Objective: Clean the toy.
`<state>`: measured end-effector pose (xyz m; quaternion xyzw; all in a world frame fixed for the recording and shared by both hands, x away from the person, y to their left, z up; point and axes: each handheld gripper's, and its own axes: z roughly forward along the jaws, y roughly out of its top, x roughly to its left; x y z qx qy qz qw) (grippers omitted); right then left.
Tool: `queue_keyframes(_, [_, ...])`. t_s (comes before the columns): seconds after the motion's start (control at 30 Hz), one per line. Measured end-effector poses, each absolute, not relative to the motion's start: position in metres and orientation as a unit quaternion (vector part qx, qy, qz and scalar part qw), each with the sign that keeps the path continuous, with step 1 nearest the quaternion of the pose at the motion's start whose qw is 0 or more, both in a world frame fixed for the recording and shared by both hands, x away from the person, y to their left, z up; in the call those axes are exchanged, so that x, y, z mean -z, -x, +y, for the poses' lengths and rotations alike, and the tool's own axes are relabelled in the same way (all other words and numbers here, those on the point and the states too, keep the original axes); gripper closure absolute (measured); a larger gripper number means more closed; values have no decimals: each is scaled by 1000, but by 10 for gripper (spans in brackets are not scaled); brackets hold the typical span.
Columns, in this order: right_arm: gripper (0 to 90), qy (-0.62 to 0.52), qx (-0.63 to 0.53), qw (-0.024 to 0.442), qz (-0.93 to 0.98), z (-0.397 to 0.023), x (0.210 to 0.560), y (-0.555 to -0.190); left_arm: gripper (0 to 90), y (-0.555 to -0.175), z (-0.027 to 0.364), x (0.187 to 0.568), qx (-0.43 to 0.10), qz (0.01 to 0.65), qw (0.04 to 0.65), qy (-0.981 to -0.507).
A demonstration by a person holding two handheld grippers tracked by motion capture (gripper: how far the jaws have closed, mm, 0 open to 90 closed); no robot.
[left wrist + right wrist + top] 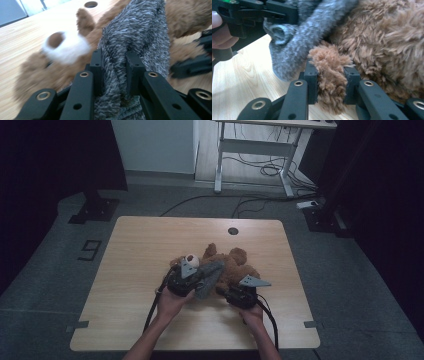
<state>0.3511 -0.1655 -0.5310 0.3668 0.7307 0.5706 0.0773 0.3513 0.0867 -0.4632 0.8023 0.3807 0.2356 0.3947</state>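
A brown teddy bear lies on the wooden table, its white muzzle turned toward the left. A grey fuzzy garment drapes over its middle. My left gripper is shut on a fold of that grey garment; from above the left gripper sits at the bear's near left side. My right gripper is shut on a brown furry limb of the bear, and it shows from above at the bear's near right. The grey garment hangs just left of that limb.
A round cable hole sits near the table's far edge. Beyond the table stand a white desk frame, floor cables and black stand bases. Bare tabletop stretches to the left and along the near edge.
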Motion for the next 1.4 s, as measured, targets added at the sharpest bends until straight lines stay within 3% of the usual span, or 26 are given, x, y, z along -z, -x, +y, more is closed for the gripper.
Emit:
queue_keyframes(0.2, [715, -366, -572, 77, 730, -166, 531, -351, 713, -340, 125, 459, -263, 406, 393, -782])
queue_keyframes(0.63, [712, -364, -573, 72, 730, -166, 532, -351, 713, -341, 194, 487, -231, 474, 412, -744])
queue_keyframes(0.93, [711, -362, -574, 71, 731, -165, 533, -350, 712, -340, 147, 441, -238, 410, 462, -749])
queue_keyframes(1.23, [697, -360, -576, 67, 731, -164, 533, -349, 705, -372, 95, 447, -224, 398, 425, -782])
queue_keyframes(1.3, [634, -361, -575, 68, 731, -164, 532, -349, 705, -373, 94, 453, -224, 397, 424, -782])
queue_keyframes(1.4, [444, -361, -569, 91, 733, -172, 520, -346, 706, -372, 97, 456, -217, 397, 429, -781])
